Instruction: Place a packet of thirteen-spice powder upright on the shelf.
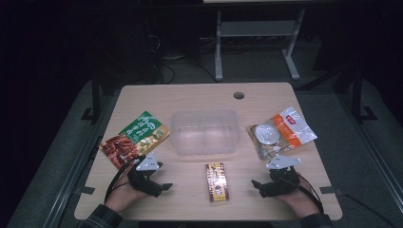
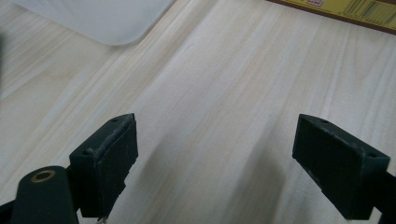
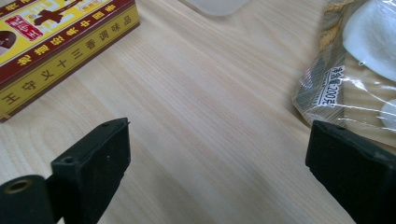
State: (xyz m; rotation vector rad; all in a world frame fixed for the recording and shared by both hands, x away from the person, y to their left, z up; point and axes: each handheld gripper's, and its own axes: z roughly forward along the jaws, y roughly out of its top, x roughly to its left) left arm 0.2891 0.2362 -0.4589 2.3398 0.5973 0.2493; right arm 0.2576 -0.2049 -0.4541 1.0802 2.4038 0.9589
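I judge this the start: nothing is packed in the clear tub [image 1: 205, 132] yet. From left: the green-and-red sachet [image 1: 134, 138] lies just beyond my left gripper [image 1: 164, 186], jaws wide apart, empty, over bare table [image 2: 205, 93]. The yellow-and-red box [image 1: 218, 181] lies between the grippers. My right gripper [image 1: 255, 185] gapes empty too; the clear packet [image 1: 280, 133], probably noodles, lies beyond. Next, I must reach and close on one item.

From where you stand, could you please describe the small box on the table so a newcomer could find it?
Start at the clear plastic tub mid-table. Just nearer the person, between both grippers, lies the small box. Unlike the crinkly pouches either side, it is a rigid yellow-and-maroon rectangle.
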